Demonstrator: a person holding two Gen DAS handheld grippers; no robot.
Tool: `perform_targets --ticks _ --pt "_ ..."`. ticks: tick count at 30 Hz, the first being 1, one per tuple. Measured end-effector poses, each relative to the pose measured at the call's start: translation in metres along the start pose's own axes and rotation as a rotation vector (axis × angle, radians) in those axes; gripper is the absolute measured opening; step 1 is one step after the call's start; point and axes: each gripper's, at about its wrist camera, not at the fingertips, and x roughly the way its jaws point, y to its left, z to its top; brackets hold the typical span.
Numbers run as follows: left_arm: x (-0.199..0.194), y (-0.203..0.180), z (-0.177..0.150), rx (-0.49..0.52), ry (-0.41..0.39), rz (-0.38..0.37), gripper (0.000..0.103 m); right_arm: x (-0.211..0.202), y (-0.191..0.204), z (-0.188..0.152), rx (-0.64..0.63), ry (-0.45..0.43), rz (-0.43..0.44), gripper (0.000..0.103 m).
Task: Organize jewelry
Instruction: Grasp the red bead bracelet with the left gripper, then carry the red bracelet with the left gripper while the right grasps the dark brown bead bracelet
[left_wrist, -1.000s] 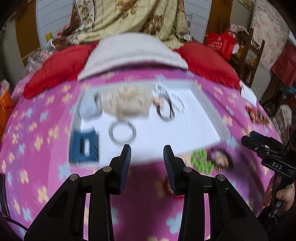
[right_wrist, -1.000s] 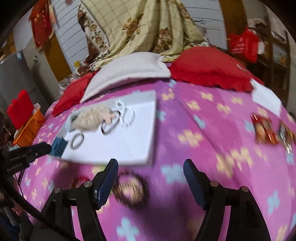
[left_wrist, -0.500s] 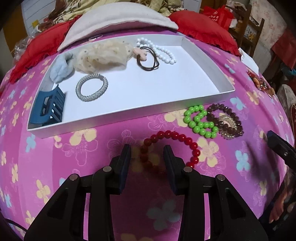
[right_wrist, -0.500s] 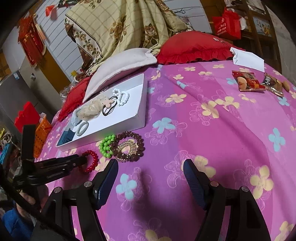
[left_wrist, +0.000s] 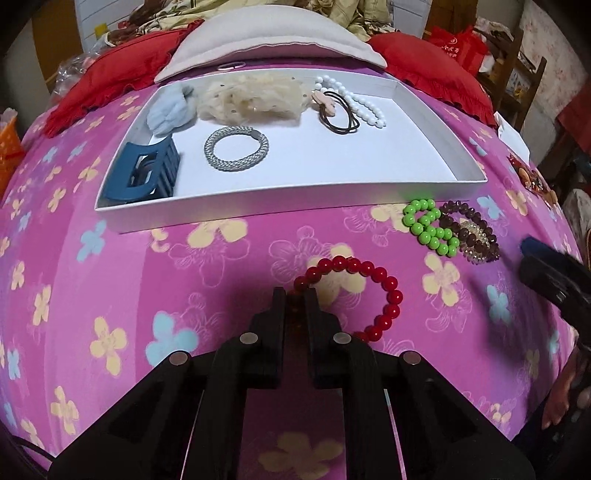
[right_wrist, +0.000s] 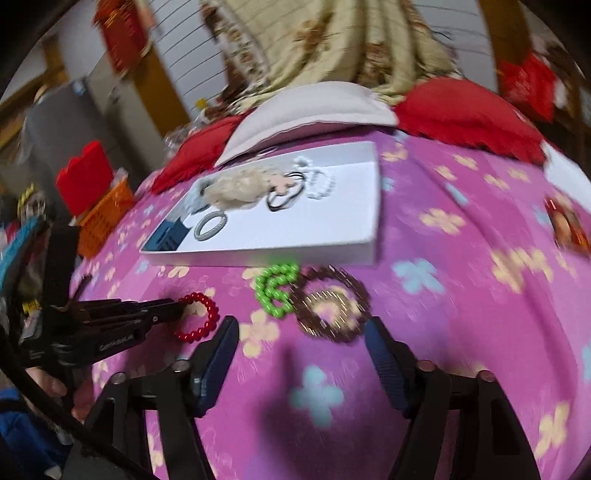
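Observation:
A red bead bracelet (left_wrist: 373, 280) lies on the pink flowered bedspread in front of the white tray (left_wrist: 288, 195). My left gripper (left_wrist: 294, 295) is shut on the bracelet's near-left beads; it also shows in the right wrist view (right_wrist: 177, 308) with the bracelet (right_wrist: 205, 317). A green bead bracelet (left_wrist: 428, 225) and a brown and clear bead bracelet (left_wrist: 474, 232) lie to the right by the tray's front corner. My right gripper (right_wrist: 301, 343) is open and empty, just short of the green (right_wrist: 277, 288) and brown (right_wrist: 332, 306) bracelets.
The tray holds a blue hair claw (left_wrist: 142, 175), a silver band (left_wrist: 236, 147), a pale blue scrunchie (left_wrist: 170, 112), a cream scrunchie (left_wrist: 251, 98), a brown hair tie (left_wrist: 338, 114) and white beads (left_wrist: 364, 105). Red cushions (left_wrist: 107, 79) and a grey pillow (left_wrist: 266, 37) lie behind.
My left gripper came down to the red bracelet and closed on it. My right gripper moved left and nearer to the green and brown bracelets, still open.

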Motion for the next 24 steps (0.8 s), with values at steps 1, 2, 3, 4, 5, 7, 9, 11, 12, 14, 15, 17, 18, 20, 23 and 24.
perform_targets --ticks 1,2,3,4,5,7,9,11,12,14,15,17,18,20,23,24 --pt "0.0 0.0 -0.001 -0.001 -0.003 -0.002 0.008 0.009 0.005 0.003 -0.028 0.019 -0.01 0.048" --pt "-0.001 0.0 0.0 -0.001 -0.004 -0.003 0.008 0.017 0.008 0.005 -0.045 0.032 -0.02 0.045" --pt "0.0 0.0 0.0 -0.002 -0.004 -0.002 0.008 0.024 0.01 0.007 -0.061 0.047 -0.034 0.041" --pt "-0.001 0.0 0.0 -0.004 -0.006 -0.003 0.008 0.032 0.012 0.008 -0.078 0.062 -0.054 0.04" --pt "-0.001 0.0 0.0 -0.005 -0.008 -0.003 0.009 0.039 0.013 0.009 -0.093 0.074 -0.07 0.037" --pt "-0.001 -0.001 0.0 -0.002 -0.014 -0.003 0.009 0.047 0.014 0.008 -0.101 0.083 -0.066 0.028" --pt "0.0 -0.002 0.0 0.0 -0.017 -0.001 0.009 0.049 0.012 0.009 -0.087 0.097 -0.072 0.011" --pt "-0.001 -0.002 0.0 -0.001 -0.01 -0.007 0.008 0.045 0.009 0.009 -0.047 0.088 -0.043 0.01" --pt "-0.001 -0.002 0.001 -0.01 -0.003 -0.019 0.008 0.04 0.005 0.008 -0.007 0.081 -0.01 0.009" --pt "-0.004 -0.001 0.0 -0.03 -0.002 -0.041 0.008 0.029 -0.001 0.008 0.056 0.058 0.041 0.009" --pt "-0.007 -0.001 -0.001 -0.034 -0.009 -0.039 0.008 0.024 -0.002 0.008 0.078 0.046 0.054 0.009" --pt "-0.015 -0.002 -0.002 -0.042 -0.023 -0.045 0.008 0.009 -0.008 0.008 0.142 0.014 0.097 0.009" --pt "-0.021 -0.002 -0.002 -0.047 -0.034 -0.055 0.008 0.001 -0.011 0.007 0.173 -0.007 0.115 0.009" --pt "-0.035 -0.004 -0.002 -0.049 -0.063 -0.07 0.008 -0.014 -0.016 0.007 0.218 -0.039 0.14 0.009" --pt "-0.056 -0.01 -0.004 -0.037 -0.107 -0.078 0.008 -0.034 -0.018 0.003 0.251 -0.078 0.152 0.009" --pt "-0.06 -0.01 -0.004 -0.033 -0.117 -0.076 0.008 -0.037 -0.016 0.002 0.245 -0.082 0.143 0.009"
